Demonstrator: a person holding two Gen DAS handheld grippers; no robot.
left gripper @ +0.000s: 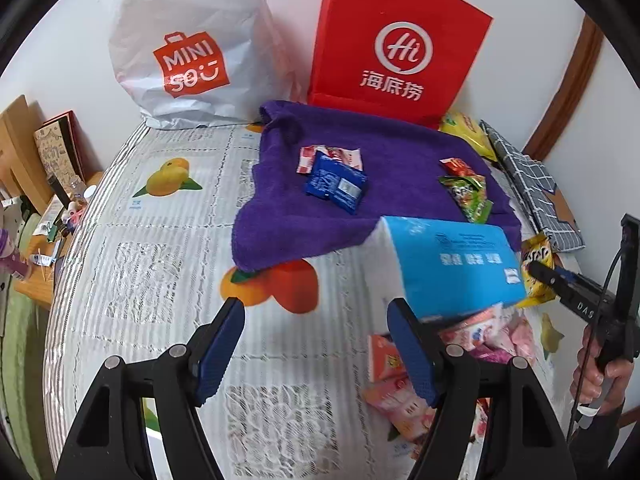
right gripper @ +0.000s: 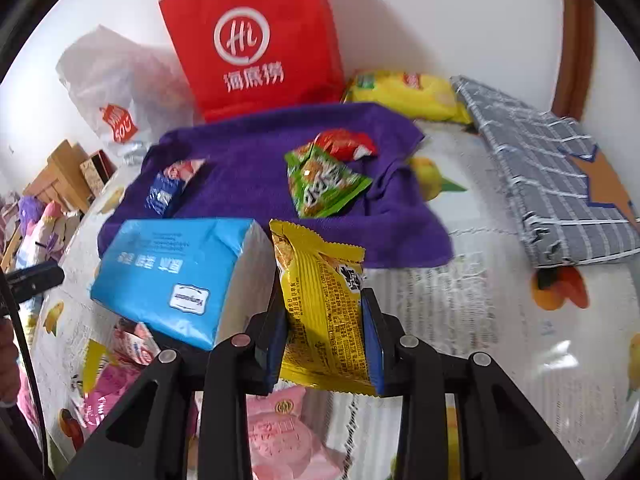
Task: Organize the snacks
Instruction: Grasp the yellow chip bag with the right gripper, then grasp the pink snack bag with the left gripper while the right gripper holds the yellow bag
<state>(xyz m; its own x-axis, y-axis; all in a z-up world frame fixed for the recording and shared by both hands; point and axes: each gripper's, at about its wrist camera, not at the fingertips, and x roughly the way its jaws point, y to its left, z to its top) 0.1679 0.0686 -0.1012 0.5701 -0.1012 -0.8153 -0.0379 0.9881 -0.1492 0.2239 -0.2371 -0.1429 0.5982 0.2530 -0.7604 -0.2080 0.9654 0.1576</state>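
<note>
My right gripper [right gripper: 324,344] is shut on a yellow snack packet [right gripper: 324,300] and holds it above the table, just in front of the purple towel [right gripper: 248,156]; the packet also shows in the left wrist view [left gripper: 538,268]. On the towel lie a blue packet [left gripper: 336,184] with red-and-white packets [left gripper: 332,156] on the left, and green [right gripper: 324,184] and red [right gripper: 348,144] packets on the right. My left gripper [left gripper: 316,344] is open and empty over the tablecloth, near a pile of pink snacks [left gripper: 404,400].
A blue tissue pack [left gripper: 448,264] rests over the pink snack pile. A red paper bag [left gripper: 396,48] and a white plastic bag [left gripper: 188,48] stand at the back wall. A yellow chip bag [right gripper: 408,94] and a grey checked cloth [right gripper: 552,176] lie at the right.
</note>
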